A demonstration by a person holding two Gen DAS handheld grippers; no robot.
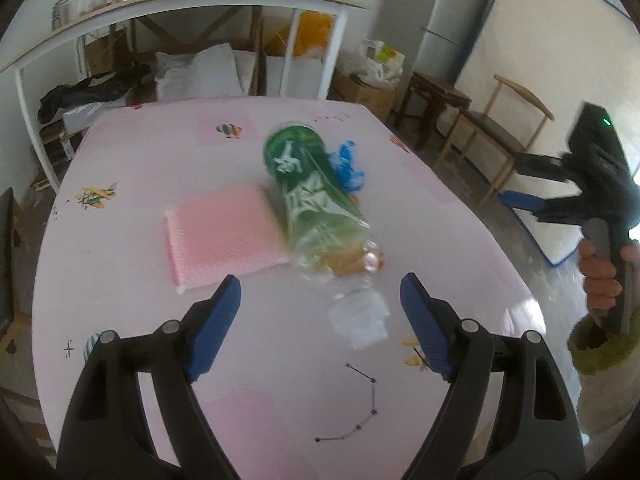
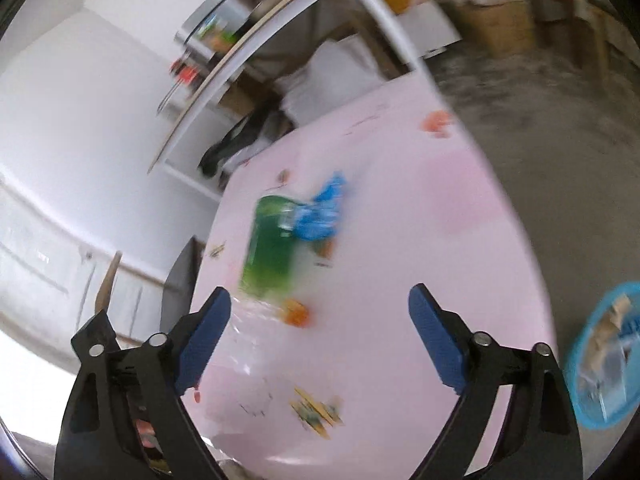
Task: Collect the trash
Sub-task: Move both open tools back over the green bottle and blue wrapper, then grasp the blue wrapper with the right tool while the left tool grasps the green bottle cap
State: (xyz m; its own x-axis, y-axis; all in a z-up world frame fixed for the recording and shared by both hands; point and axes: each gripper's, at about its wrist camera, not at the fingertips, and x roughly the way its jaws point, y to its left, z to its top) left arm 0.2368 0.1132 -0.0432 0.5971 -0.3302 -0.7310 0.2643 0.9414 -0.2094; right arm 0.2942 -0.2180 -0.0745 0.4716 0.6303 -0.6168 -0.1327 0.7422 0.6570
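A plastic bottle with a green label [image 1: 308,196] lies on its side on the pink table [image 1: 440,240], its neck toward me. A crumpled blue wrapper [image 1: 346,164] sits just behind it. A white crumpled scrap [image 1: 360,320] lies on the table between the fingers of my open left gripper [image 1: 319,282], and neither pad touches it. At the right edge of the left wrist view a hand [image 1: 600,276] holds my right gripper [image 1: 524,182] above the floor, open and empty. The blurred right wrist view shows the right gripper [image 2: 320,300] open above the table, with the bottle [image 2: 270,252] and blue wrapper [image 2: 322,212] ahead.
A folded pink cloth [image 1: 224,236] lies left of the bottle. A blue bin [image 2: 608,356] holding trash stands on the floor right of the table. Behind the table are a white shelf [image 1: 180,4], cardboard boxes [image 1: 368,96], a chair [image 1: 496,136] and a fridge [image 1: 456,20].
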